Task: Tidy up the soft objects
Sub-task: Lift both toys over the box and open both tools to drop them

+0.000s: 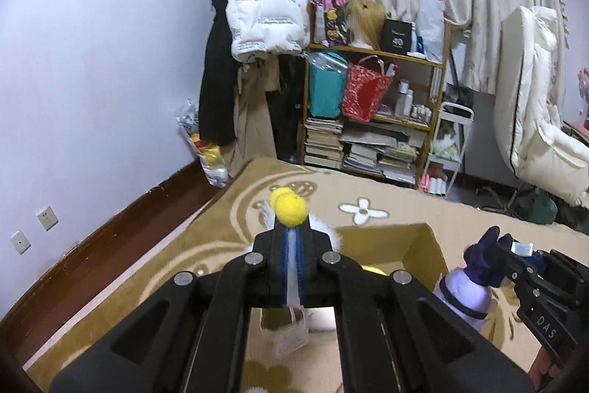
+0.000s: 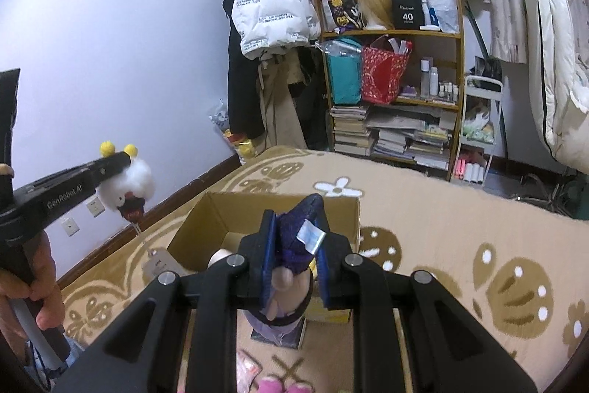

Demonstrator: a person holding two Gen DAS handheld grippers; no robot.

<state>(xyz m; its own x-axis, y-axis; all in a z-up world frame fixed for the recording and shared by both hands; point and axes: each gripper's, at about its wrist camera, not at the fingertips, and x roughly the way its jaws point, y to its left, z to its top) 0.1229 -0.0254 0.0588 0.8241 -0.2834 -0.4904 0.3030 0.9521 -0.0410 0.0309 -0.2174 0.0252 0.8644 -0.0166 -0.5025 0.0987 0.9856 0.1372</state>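
My left gripper (image 1: 292, 240) is shut on a white fluffy toy with yellow pom-poms (image 1: 291, 210), which hangs in the air left of an open cardboard box (image 1: 416, 245). A paper tag (image 1: 285, 330) dangles below it. In the right wrist view the left gripper (image 2: 123, 164) holds this fluffy toy (image 2: 134, 181) above the box's left side. My right gripper (image 2: 294, 242) is shut on the purple hat (image 2: 292, 231) of a doll with a pale lilac body, above the cardboard box (image 2: 265, 209). In the left wrist view the right gripper (image 1: 510, 255) and the doll (image 1: 462, 297) hang to the right.
The box stands on a beige patterned carpet (image 2: 460, 209). Behind it are a wooden shelf (image 1: 375, 98) packed with books and bags, a white puffer jacket (image 1: 265, 6) on a rack, a small white trolley (image 2: 478, 135) and a white cushioned chair (image 1: 533, 105). Pink items (image 2: 272, 385) lie near me.
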